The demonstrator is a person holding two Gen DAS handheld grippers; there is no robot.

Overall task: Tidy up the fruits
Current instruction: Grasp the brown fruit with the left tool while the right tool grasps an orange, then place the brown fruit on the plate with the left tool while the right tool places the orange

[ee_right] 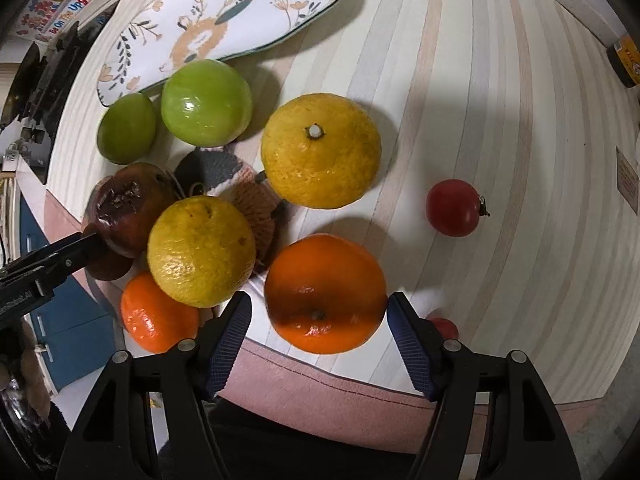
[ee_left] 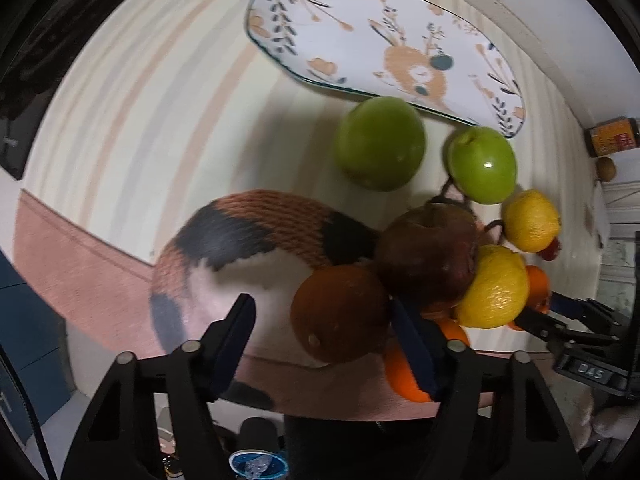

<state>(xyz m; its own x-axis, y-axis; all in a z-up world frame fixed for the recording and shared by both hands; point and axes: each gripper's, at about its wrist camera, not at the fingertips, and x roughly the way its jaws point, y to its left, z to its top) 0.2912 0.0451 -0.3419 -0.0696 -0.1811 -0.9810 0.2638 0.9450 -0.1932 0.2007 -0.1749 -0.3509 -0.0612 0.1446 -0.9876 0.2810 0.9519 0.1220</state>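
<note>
In the left wrist view my left gripper (ee_left: pixel 320 302) points down and is open around a brown round fruit (ee_left: pixel 340 314) that lies on a knitted orange, black and white mat (ee_left: pixel 256 224). Its right finger is at the fruit's side; the left one stands apart. My right gripper (ee_right: pixel 319 298) is open around a large orange (ee_right: pixel 326 292), with its pads close to both sides of it. A floral plate (ee_right: pixel 224 12) lies at the back with nothing on it. Two green apples (ee_right: pixel 206 102), two yellow citrus fruits (ee_right: pixel 320 152) and a dark bruised apple (ee_right: pixel 128 212) crowd the middle.
A small orange (ee_right: pixel 156 316) lies at the table's front edge beside a yellow fruit (ee_right: pixel 202 250). One red tomato (ee_right: pixel 454 208) sits to the right, another red one (ee_right: pixel 442 326) behind my right finger. The striped cloth (ee_right: pixel 500 120) is bare on the right. A jar (ee_left: pixel 612 136) stands far right.
</note>
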